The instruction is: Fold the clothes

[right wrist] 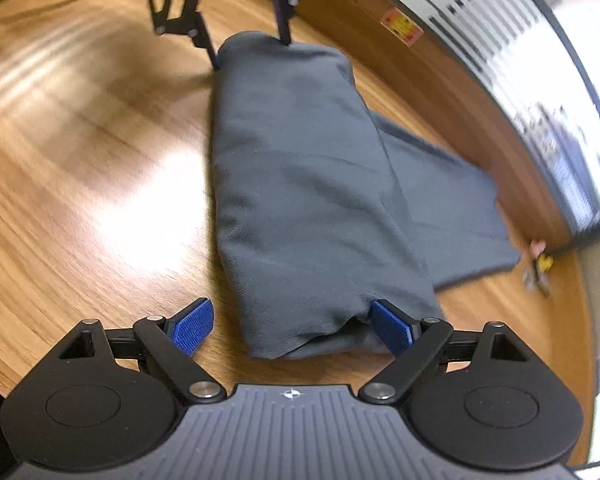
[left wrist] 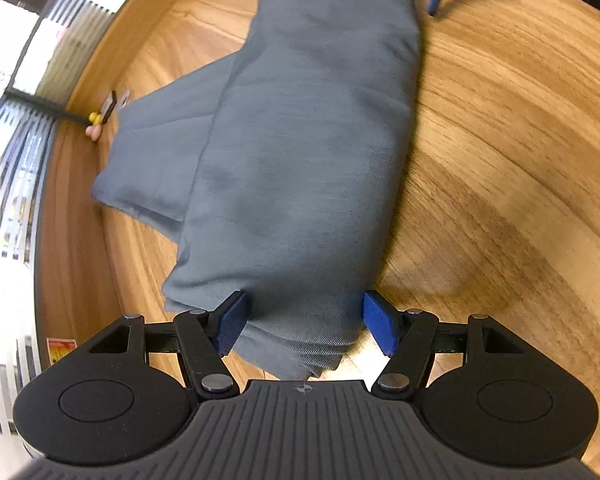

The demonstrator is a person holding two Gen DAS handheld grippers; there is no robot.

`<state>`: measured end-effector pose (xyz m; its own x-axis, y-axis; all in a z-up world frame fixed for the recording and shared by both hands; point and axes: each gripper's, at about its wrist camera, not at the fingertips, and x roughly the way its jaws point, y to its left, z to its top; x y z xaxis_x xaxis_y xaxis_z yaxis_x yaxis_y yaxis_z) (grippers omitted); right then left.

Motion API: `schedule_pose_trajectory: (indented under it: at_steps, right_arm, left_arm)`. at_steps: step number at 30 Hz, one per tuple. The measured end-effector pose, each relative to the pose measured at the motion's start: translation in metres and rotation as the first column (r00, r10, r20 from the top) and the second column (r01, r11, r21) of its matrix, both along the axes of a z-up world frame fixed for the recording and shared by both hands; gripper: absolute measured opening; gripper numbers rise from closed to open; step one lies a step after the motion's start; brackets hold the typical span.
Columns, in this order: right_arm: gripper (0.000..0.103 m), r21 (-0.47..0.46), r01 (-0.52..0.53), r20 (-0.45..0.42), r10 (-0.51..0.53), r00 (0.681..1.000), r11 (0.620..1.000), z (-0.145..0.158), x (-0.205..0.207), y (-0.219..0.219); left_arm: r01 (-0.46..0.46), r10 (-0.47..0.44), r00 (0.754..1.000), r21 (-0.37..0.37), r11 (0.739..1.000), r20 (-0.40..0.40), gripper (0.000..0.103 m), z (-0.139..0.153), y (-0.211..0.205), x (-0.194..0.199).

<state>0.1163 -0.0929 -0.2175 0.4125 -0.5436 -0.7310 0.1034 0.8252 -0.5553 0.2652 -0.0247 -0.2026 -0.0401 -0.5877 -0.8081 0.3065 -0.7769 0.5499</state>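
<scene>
Grey twill cloth (left wrist: 300, 152) lies on the wooden counter (left wrist: 500, 160), doubled over into a long thick band, with a flatter single-looking layer spreading out from under it toward the counter edge that runs along the striped window wall. It reads as a soft, limp garment (trousers, perhaps — I cannot tell for certain), light enough for two tongs but with no stiffness of its own: any part not held will sag and slide, and the stacked layers can slip over one another.

One pair of tongs sits at each short end of the band. The left tongs (left wrist: 304, 322) straddle their end with the blue pads (left wrist: 232, 320) standing apart, the bunched cloth filling the gap and touching at least the one pad; whether they truly pinch it I cannot tell. The right tongs (right wrist: 290, 326) are spread wide — one pad (right wrist: 392, 326) lies against the cloth's corner, the other stands clear over bare wood, so nothing is clamped there.

My judgement: the best hold is at the two end corners, catching every layer at once, so the band lifts evenly. A small yellow-and-pink object (left wrist: 94, 124) with a dark cable lies near the window-side edge, apart from the cloth.
</scene>
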Motion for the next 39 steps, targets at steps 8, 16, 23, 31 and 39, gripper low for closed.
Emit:
schedule_pose_trajectory:
  at_steps: [8,16,23,31,39]
  right_arm:
    - [0.091,-0.105,-0.137,-0.072,0.13,0.989,0.985,-0.007,0.004,0.006]
    - [0.079,-0.081,-0.236,-0.112,0.226,0.968,0.968,-0.008,0.006,-0.009]
    - [0.07,-0.008,-0.223,-0.107,0.22,0.97,0.975,-0.005,0.006,-0.022]
    - [0.046,0.059,-0.173,-0.107,0.179,0.978,0.983,-0.004,0.011,-0.037]
    - [0.027,0.095,-0.129,-0.077,0.137,0.988,0.987,0.009,0.01,-0.032]
  left_arm:
    - [0.076,-0.077,0.996,0.025,0.997,0.044,0.068,-0.004,-0.002,-0.002]
    - [0.113,-0.116,0.993,0.079,0.99,0.034,0.072,-0.002,-0.016,0.0]
    - [0.134,-0.136,0.99,0.099,0.986,0.018,0.059,-0.003,-0.025,0.002]
    - [0.102,-0.103,0.995,0.069,0.992,0.006,0.028,-0.003,-0.02,0.002]
    - [0.028,-0.022,0.999,0.129,0.991,-0.049,0.023,0.015,-0.018,0.004]
